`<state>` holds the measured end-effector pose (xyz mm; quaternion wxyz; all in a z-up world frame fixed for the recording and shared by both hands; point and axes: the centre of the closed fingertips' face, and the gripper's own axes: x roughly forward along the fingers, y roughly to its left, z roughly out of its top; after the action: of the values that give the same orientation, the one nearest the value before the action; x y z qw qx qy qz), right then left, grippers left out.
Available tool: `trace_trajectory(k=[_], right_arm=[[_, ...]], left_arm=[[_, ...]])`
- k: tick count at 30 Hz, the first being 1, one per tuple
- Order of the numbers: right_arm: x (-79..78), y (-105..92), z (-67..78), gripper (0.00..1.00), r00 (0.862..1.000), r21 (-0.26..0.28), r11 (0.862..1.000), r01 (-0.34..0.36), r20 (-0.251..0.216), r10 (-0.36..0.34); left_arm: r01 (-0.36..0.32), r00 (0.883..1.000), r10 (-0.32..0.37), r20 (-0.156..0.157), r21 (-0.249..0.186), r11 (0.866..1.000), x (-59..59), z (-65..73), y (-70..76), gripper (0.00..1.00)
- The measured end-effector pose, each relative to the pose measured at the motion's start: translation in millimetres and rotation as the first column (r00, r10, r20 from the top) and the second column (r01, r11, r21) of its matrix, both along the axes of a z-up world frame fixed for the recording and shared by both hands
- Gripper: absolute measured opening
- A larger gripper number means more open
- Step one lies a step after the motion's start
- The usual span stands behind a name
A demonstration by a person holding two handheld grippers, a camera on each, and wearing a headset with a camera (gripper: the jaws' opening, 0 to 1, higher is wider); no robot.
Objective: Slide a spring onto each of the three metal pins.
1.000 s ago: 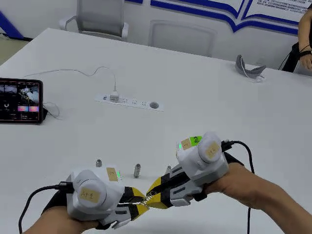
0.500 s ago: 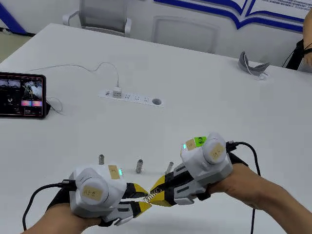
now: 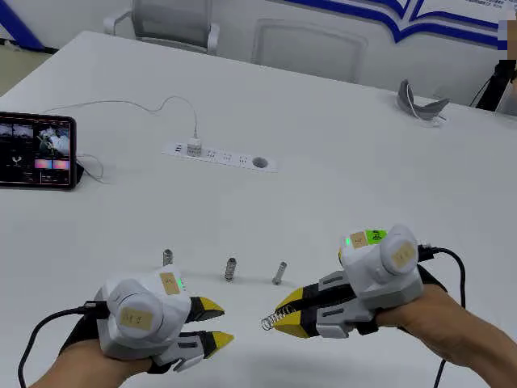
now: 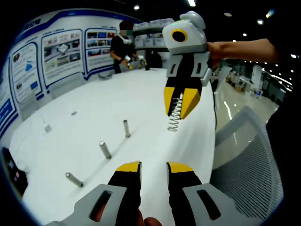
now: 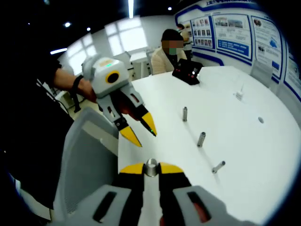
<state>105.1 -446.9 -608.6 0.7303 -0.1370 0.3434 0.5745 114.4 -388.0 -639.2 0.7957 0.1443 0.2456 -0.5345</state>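
In the head view I have the left gripper [image 3: 216, 322] low on the near left, its yellow fingers spread apart with nothing between them. The right gripper [image 3: 284, 316] sits just across from it, fingers closed on one end of the spring [image 3: 268, 322], which sticks out toward the left gripper without touching it. Beyond both tools, the three metal pins [image 3: 231, 269] stand in a row on the white surface [image 3: 323, 202]. A power strip [image 3: 222, 156] lies farther back, and a tablet [image 3: 36, 151] is at the far left edge.

In the left gripper view my own fingers [image 4: 128, 167] rise from the bottom with a clear gap between them. The right gripper [image 4: 181, 101] comes in from above, and the spring [image 4: 174, 118] hangs from its tips, held off the surface. The pins [image 4: 105, 149] run in a line to the left, well apart from the spring.

In the right gripper view my fingers [image 5: 133, 169] are pinched on the spring [image 5: 151, 165], which I see end-on as a small metal ring. The left gripper [image 5: 142, 131] points in from the left with its tips open. The pins [image 5: 201, 139] stand off to the right.
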Motion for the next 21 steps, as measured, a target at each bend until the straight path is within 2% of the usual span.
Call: trace_trajectory(k=[8,10,13,21], right_arm=[[7.0,-20.6,-3.9,0.12,0.999,-0.022,0.999,0.042,0.007,-0.042],[9.8,-26.7,-6.7,0.12,0.999,-0.040,0.998,0.047,0.010,-0.047],[12.5,-32.7,-7.9,0.12,0.999,-0.048,0.997,0.052,0.004,-0.052],[25.1,-43.4,-11.9,0.12,0.998,-0.066,0.996,0.061,0.011,-0.060]], left_arm=[[-0.099,0.995,0.098,-0.017,-0.027,0.995,11.7,1.2,19.0,0.26],[-0.132,0.991,0.132,-0.013,-0.031,0.991,16.0,1.7,25.4,0.27],[-0.175,0.984,0.174,-0.026,-0.047,0.983,20.9,2.7,33.6,0.29],[-0.259,0.966,0.258,-0.032,-0.041,0.965,29.5,-1.5,57.2,0.37]])
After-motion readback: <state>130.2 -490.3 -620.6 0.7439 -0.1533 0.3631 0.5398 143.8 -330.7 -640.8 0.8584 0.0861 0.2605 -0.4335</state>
